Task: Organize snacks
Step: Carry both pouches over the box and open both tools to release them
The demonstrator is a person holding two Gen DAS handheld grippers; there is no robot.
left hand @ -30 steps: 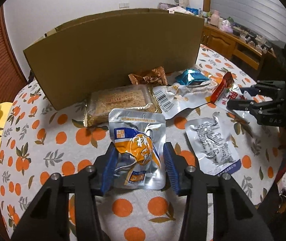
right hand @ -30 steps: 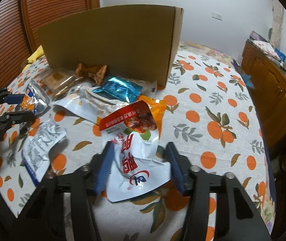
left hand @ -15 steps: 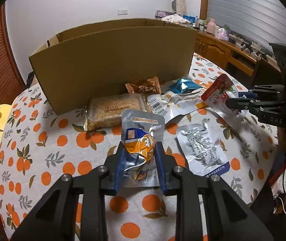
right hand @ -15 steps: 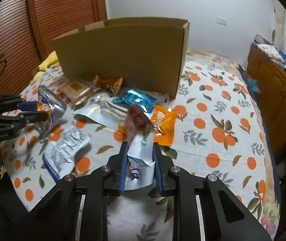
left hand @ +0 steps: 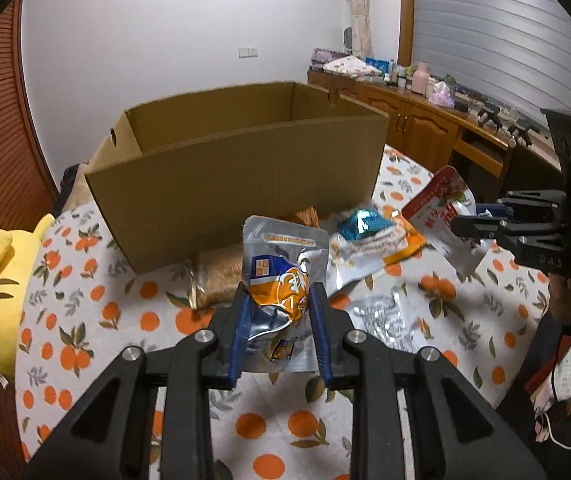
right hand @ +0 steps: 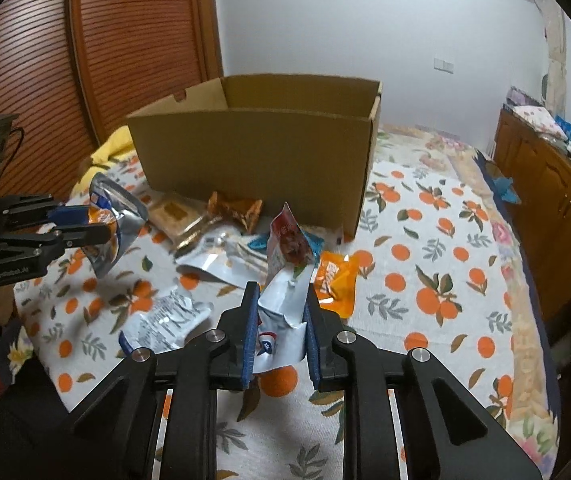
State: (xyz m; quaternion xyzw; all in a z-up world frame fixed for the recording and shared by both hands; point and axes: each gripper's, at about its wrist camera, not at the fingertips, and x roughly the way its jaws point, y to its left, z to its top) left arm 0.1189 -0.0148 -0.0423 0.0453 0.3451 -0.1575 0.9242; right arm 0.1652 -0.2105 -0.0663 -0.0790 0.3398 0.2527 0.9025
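Left wrist view: left gripper [left hand: 279, 312] fingers clamped on silver-orange pouch [left hand: 281, 280]; right gripper [right hand: 279, 320] fingers on red-white packet [right hand: 285, 280], both tilted downward.

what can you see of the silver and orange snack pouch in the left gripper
The silver and orange snack pouch is a shiny foil packet with an orange printed panel, white lettering and a small orange square logo near its flat sealed top. It stands roughly upright, crumpled where the left gripper is shut on its lower half, blue pads pressing both sides. In the right wrist view it hangs clear above the orange-print tablecloth, in front of the open cardboard box.
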